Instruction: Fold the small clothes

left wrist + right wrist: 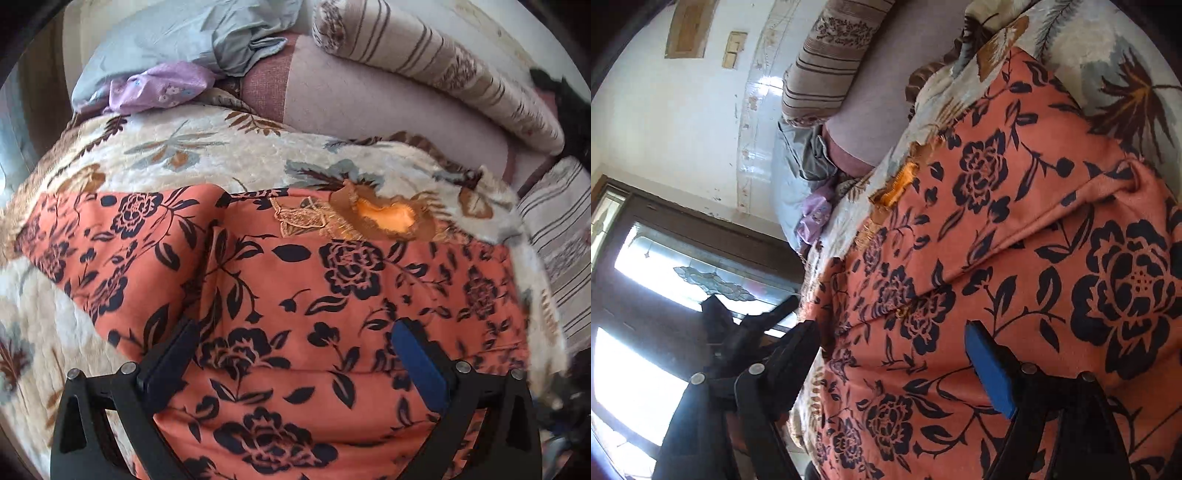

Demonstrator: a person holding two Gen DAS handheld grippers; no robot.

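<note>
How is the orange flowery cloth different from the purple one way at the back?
The orange cloth has big dark roses on it; the purple cloth has tiny pale flowers. The orange cloth lies spread out on the cream blanket, right in front of both grippers; the purple cloth sits bunched up far behind, beside a grey-blue bundle. The orange cloth shows gold embroidery near one edge; none shows on the purple cloth. Both have flower prints.

wall (665,110): white, tiled strip, patches bare | window (646,387): dark frame, bright daylight, patterned glass | sofa (369,103): mauve, far | cushions (424,48): striped, far right | blanket (207,147): cream, leaf print
</note>
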